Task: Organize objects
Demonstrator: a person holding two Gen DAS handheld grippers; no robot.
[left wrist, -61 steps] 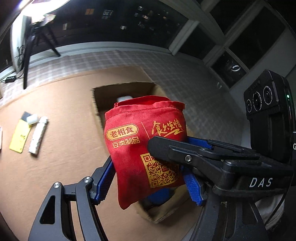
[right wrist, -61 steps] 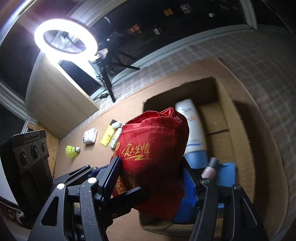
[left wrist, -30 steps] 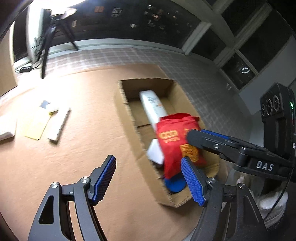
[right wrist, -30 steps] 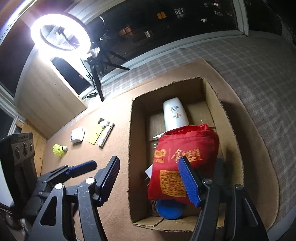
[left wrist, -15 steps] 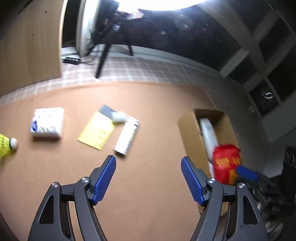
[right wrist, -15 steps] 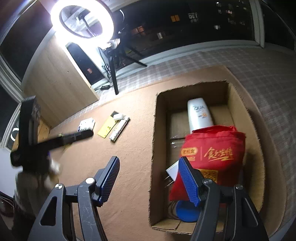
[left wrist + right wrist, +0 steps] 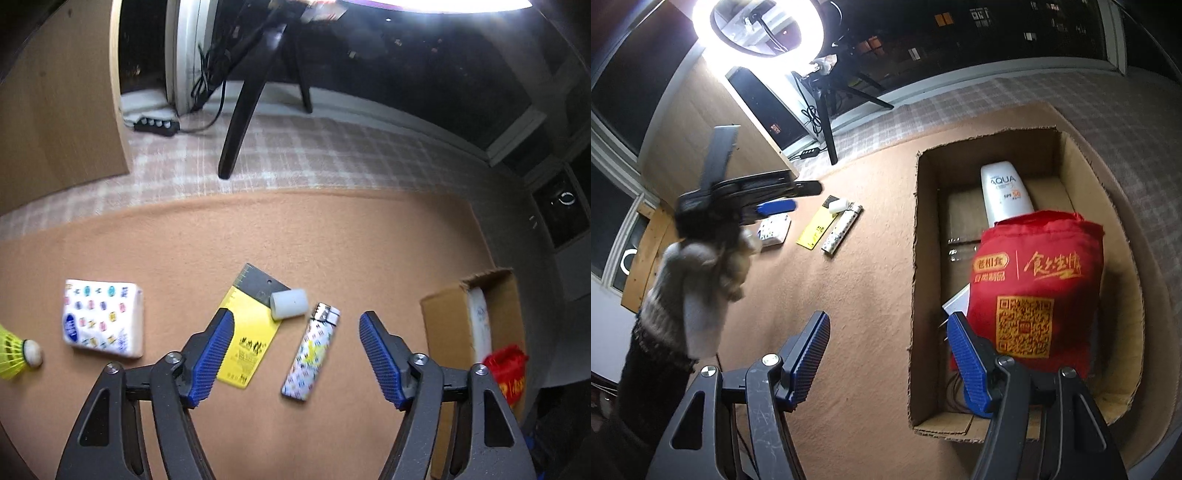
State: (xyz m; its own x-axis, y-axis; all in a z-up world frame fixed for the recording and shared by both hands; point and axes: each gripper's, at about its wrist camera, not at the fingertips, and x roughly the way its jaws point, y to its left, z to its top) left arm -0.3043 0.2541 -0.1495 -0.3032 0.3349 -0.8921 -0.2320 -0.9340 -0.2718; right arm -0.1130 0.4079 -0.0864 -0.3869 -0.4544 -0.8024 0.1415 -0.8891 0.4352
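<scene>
The red drawstring bag bears gold lettering and a gold QR code. The lighter is white with yellow and dark flecks. The card is yellow under a black top; the tissue pack white with coloured dots; the shuttlecock neon yellow.

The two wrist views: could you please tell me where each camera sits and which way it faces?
Left wrist: sits on the left gripper, angled down at the mat; its open blue-padded fingers frame a patterned lighter and a yellow card.
Right wrist: sits on the right gripper, angled down beside the cardboard box with the red bag; open fingers and a fuzzy sleeve show.
Shared: lighter, card, box, bag.
</scene>
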